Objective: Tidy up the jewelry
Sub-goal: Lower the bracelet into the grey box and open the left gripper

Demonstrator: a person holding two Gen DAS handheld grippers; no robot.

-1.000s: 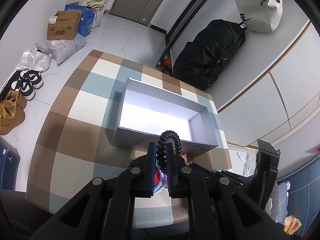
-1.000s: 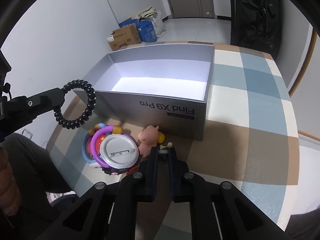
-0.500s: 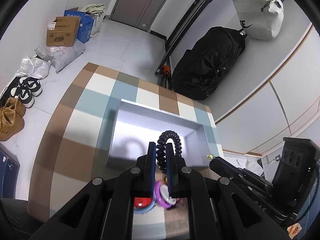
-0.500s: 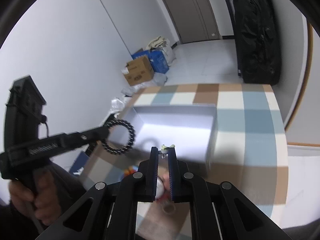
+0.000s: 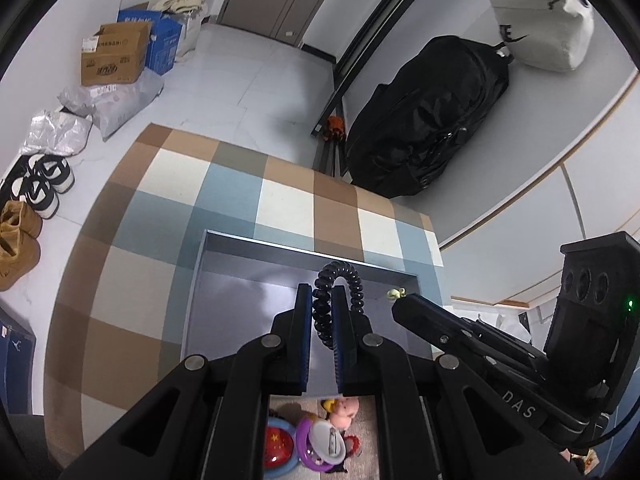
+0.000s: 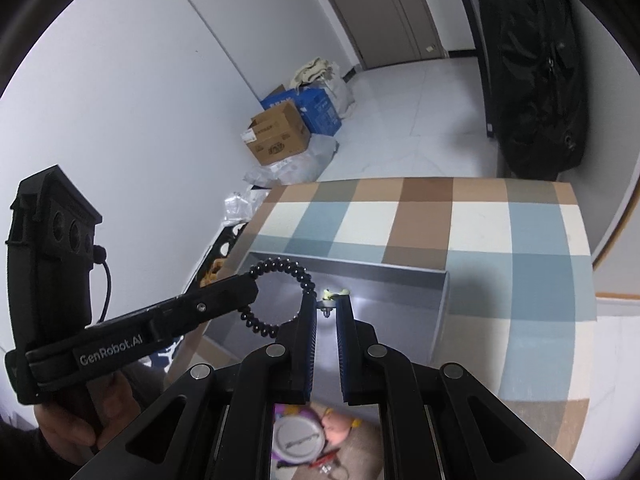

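I've got both grippers tilted down over the open grey box point(image 5: 224, 280), ready to drop pieces in. My left gripper point(image 5: 322, 320) pinches the black coil bracelet point(image 5: 340, 276), its loop standing clear above the fingertips. My right gripper point(image 6: 326, 312) is clamped on a small yellow-green earring point(image 6: 334, 293). Remaining trinkets point(image 5: 316, 440) sit beside the box.

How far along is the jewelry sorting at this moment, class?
Done: nothing visible in the open grey cardboard box. In hand: left gripper holds a black coiled bracelet, right gripper a small pale-green earring, both above it. Left: the colourful pile outside.
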